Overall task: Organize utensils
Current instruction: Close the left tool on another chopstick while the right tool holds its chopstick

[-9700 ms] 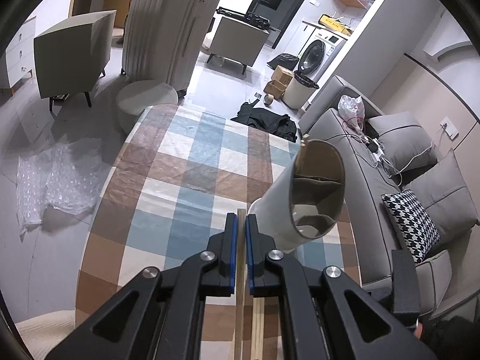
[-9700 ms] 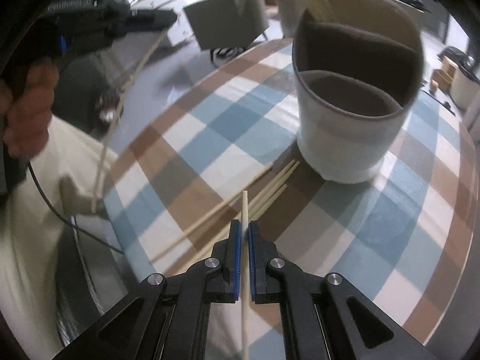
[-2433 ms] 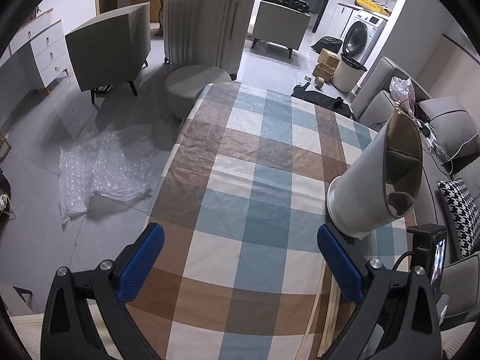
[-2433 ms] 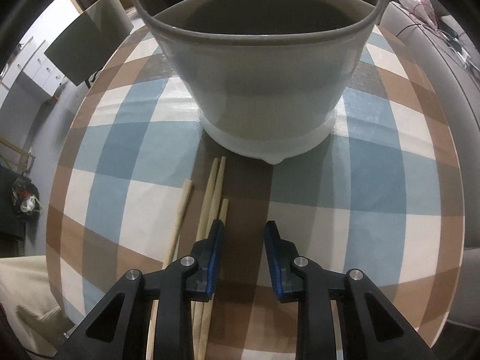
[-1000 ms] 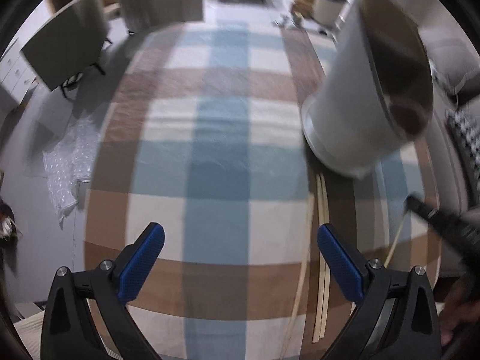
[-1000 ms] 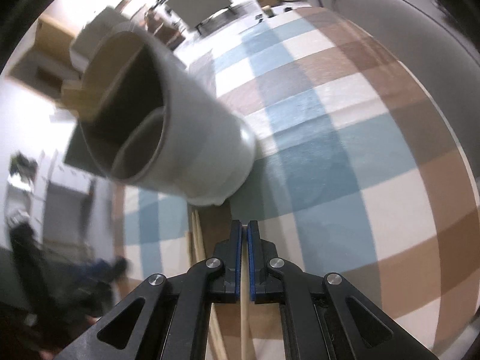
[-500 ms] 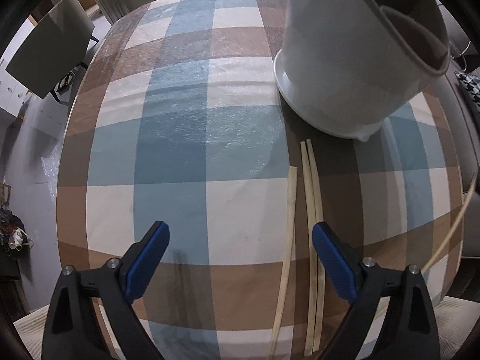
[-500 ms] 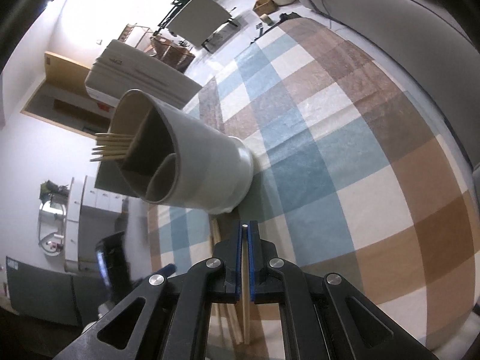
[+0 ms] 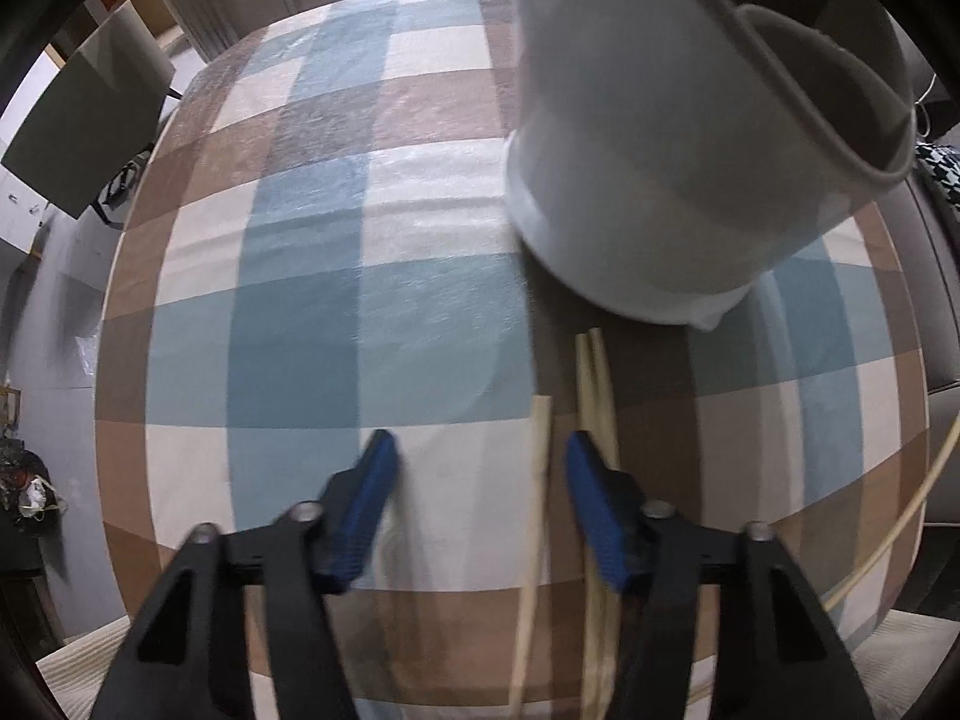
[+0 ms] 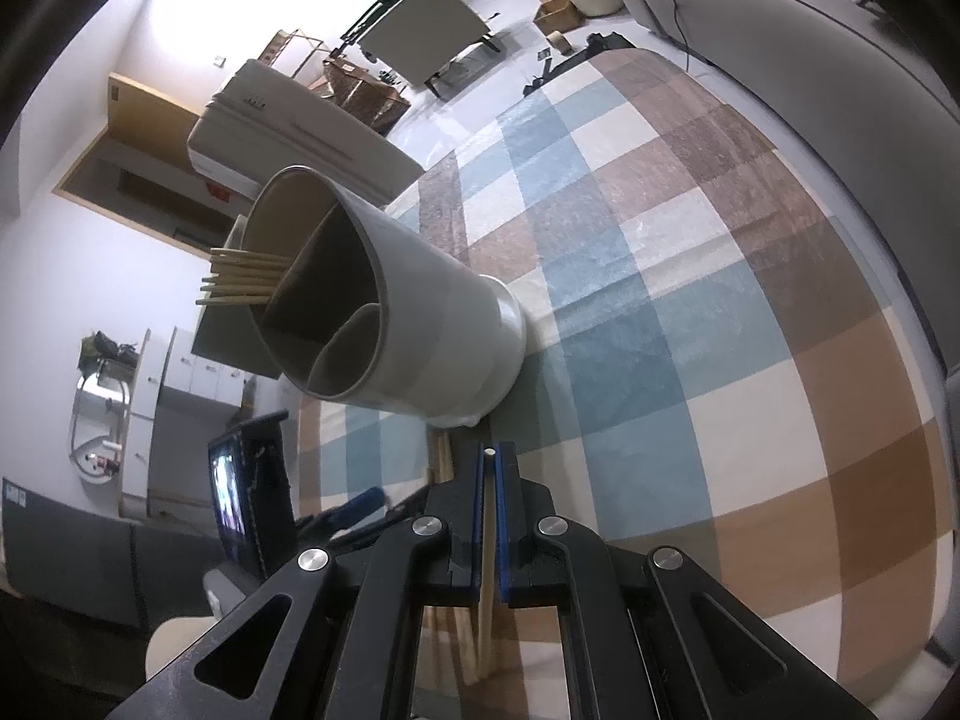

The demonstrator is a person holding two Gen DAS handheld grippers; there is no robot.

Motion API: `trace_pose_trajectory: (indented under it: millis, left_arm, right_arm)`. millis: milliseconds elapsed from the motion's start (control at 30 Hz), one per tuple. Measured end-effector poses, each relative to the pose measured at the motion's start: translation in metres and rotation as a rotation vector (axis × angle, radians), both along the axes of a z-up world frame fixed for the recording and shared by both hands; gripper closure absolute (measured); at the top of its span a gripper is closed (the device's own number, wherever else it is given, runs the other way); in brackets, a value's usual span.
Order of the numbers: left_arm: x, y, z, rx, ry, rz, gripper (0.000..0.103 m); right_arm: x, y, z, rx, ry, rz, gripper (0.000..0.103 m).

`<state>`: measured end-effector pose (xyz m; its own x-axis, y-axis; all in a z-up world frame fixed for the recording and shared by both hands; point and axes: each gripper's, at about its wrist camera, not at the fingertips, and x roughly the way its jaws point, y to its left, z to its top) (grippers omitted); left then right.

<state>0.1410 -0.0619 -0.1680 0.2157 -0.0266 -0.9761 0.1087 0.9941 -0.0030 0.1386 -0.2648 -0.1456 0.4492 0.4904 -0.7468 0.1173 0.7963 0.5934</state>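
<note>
While the left claw (image 9: 477, 468) closes around a single chopstick (image 9: 536, 492) on the checked table (image 9: 300, 300), pads not yet touching, the right claw (image 10: 491, 480) clamps another chopstick (image 10: 487, 516). At its 11 o'clock stands the grey holder (image 10: 420, 324).

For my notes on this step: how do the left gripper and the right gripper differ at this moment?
The left gripper is closing around one chopstick on the tablecloth, pads not yet touching; the right gripper is shut on a chopstick. Left points steeply down; right faces the utensil holder. Both have blue pads.
</note>
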Motion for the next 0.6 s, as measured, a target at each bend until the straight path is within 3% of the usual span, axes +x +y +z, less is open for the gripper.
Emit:
trace_pose_trajectory:
  millis: [167,367,600]
  left_arm:
    - [-0.003,-0.01,0.001,-0.016,-0.01,-0.041,0.098]
    - [-0.006,-0.006,0.003,-0.046,-0.012,-0.013,0.101]
    - [-0.002,0.014,0.033,-0.177,-0.098,0.023,0.101]
  right_arm:
    - [0.001,0.003,0.0,-0.015,-0.002,0.004,0.1]
    - [0.001,0.007,0.002,-0.03,-0.005,0.014,0.1]
    - [0.001,0.016,0.013,-0.064,-0.04,0.038,0.1]
